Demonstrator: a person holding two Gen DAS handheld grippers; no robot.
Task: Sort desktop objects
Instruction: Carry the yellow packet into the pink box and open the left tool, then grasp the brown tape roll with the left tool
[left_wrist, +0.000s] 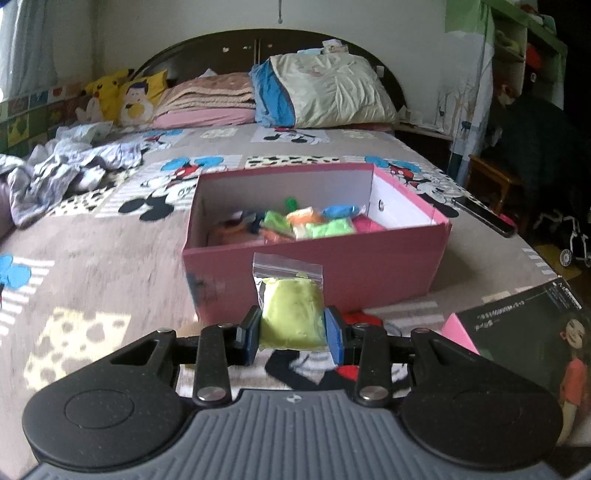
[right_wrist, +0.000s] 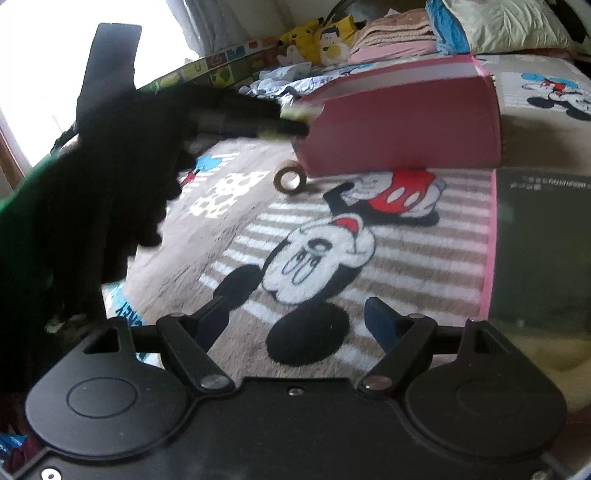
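My left gripper (left_wrist: 293, 328) is shut on a small clear zip bag of yellow-green clay (left_wrist: 291, 310) and holds it just in front of the near wall of the pink box (left_wrist: 369, 269). The open box holds several bright clay bags (left_wrist: 314, 225). In the right wrist view my right gripper (right_wrist: 297, 314) is open and empty above the Mickey bedspread. The same view shows the left gripper as a dark blurred shape (right_wrist: 236, 118) with the yellow-green bag (right_wrist: 295, 114) at the pink box's (right_wrist: 399, 129) left end.
A roll of tape (right_wrist: 290, 180) lies on the bed beside the box's near left corner. A dark book with a pink edge (left_wrist: 524, 332) lies to the right. A phone (left_wrist: 484, 216) lies right of the box. Crumpled clothes (left_wrist: 66, 173) and pillows are further back.
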